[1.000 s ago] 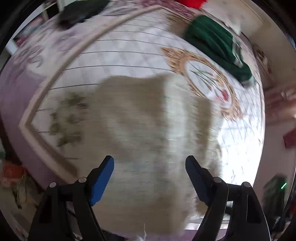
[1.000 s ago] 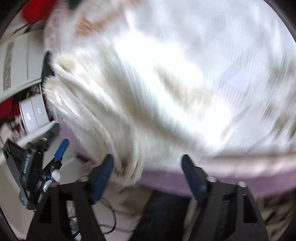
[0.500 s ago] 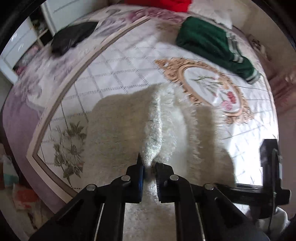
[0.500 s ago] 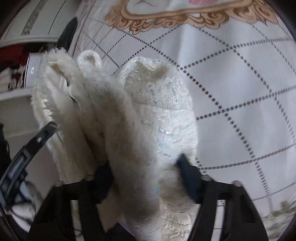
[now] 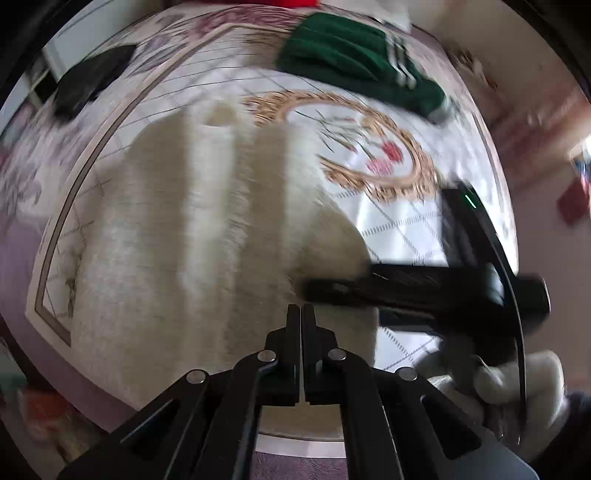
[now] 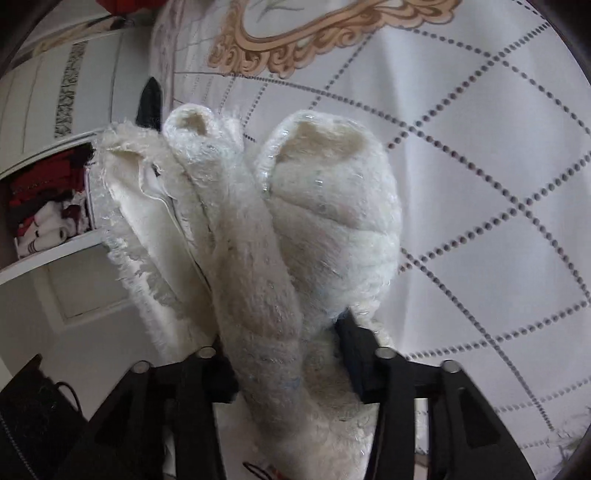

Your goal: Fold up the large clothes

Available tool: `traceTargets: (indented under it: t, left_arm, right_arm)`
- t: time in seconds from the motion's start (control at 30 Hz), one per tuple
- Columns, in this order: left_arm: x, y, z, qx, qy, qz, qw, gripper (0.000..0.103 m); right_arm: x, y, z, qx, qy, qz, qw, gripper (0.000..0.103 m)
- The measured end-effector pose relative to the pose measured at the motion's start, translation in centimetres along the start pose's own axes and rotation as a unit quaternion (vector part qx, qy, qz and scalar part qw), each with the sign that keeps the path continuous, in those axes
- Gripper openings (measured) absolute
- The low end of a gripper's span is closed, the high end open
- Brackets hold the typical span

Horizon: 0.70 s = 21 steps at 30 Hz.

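Note:
A fluffy cream-white garment (image 5: 192, 236) lies spread on the patterned bedspread (image 5: 402, 229); this view is motion-blurred. My left gripper (image 5: 301, 314) is shut above the garment's near edge, and I cannot see any cloth between its fingertips. My right gripper (image 6: 288, 343) is shut on a thick bunched fold of the same garment (image 6: 295, 229), which rises between its fingers (image 6: 354, 343). The right gripper also shows in the left wrist view (image 5: 436, 291) as a dark bar at the garment's right edge.
A folded green garment (image 5: 354, 59) lies at the far side of the bed. A black garment (image 5: 88, 81) lies at the far left. Red fabric (image 5: 284, 3) shows at the top edge. White shelves with clothes (image 6: 48, 206) stand left of the bed.
Both grippers were open a second ago. The left one closed on the garment's ridge and now is fully shut. The right one closed on a bunched fold and still holds it.

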<state>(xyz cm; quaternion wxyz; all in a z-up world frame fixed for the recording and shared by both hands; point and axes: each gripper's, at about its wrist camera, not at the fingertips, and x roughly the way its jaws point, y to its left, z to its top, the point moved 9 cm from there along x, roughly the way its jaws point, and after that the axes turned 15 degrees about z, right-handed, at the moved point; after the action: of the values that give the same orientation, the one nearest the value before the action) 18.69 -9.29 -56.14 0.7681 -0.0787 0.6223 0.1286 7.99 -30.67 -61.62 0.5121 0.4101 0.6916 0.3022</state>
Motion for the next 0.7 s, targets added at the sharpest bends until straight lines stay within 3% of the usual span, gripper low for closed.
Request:
traceTargets:
  t: [0.1, 0.13, 0.17, 0.2, 0.23, 0.3, 0.37, 0.43, 0.47, 0.53, 0.63, 0.67, 0.7]
  left_arm:
    - [-1.7, 3.6, 1.6, -0.043, -0.01, 0.019, 0.9989, 0.009]
    - [-2.2, 4.9, 2.0, -0.054, -0.017, 0.028, 0.998, 0.029]
    - [-2.6, 5.8, 2.5, -0.063, -0.025, 0.036, 0.997, 0.073]
    - [-3.2, 7.7, 3.3, -0.077, -0.042, 0.052, 0.9948, 0.094]
    - [-3.5, 9.1, 3.7, -0.087, -0.054, 0.069, 0.9924, 0.103]
    - [-3.1, 12.1, 3.8, -0.107, -0.063, 0.093, 0.9879, 0.103]
    - [-2.1, 14.8, 3.5, -0.13, -0.05, 0.119, 0.983, 0.103]
    - [-1.3, 16.8, 3.1, -0.149, -0.044, 0.132, 0.9789, 0.103]
    - [-0.9, 17.7, 2.8, -0.155, -0.04, 0.143, 0.9767, 0.103]
    - [-0.2, 18.9, 2.3, -0.158, -0.035, 0.157, 0.9743, 0.103]
    - [0.8, 20.7, 1.0, -0.154, -0.023, 0.18, 0.9713, 0.103]
    - [1.1, 21.1, 0.5, -0.153, -0.017, 0.183, 0.971, 0.103]
    - [1.5, 21.4, 0.2, -0.153, -0.012, 0.187, 0.9703, 0.103]
  right_arm:
    - [-3.7, 0.8, -0.8, -0.017, -0.026, -0.034, 0.999, 0.058]
    - [-5.3, 1.7, -1.0, -0.031, -0.045, -0.045, 0.998, 0.058]
    - [-6.7, 2.4, -1.2, -0.041, -0.063, -0.053, 0.996, 0.058]
    - [-8.3, 3.6, -1.2, -0.055, -0.089, -0.06, 0.993, 0.058]
    - [-9.2, 4.9, -1.2, -0.066, -0.105, -0.059, 0.991, 0.058]
    - [-10.3, 8.6, -1.7, -0.087, -0.107, -0.026, 0.99, 0.058]
    - [-8.2, 12.6, -1.8, -0.098, -0.074, 0.031, 0.992, 0.059]
    - [-4.1, 15.4, -0.9, -0.116, -0.033, 0.048, 0.992, 0.077]
    - [-2.0, 16.2, -0.3, -0.127, -0.024, 0.035, 0.991, 0.079]
    - [1.5, 14.9, 1.4, -0.137, -0.004, -0.039, 0.99, 0.079]
    - [6.4, 11.9, 2.9, -0.102, 0.035, -0.092, 0.99, 0.076]
    - [7.2, 12.0, 3.0, -0.096, 0.037, -0.09, 0.991, 0.065]
    - [7.3, 12.6, 3.0, -0.105, 0.024, -0.087, 0.99, 0.009]
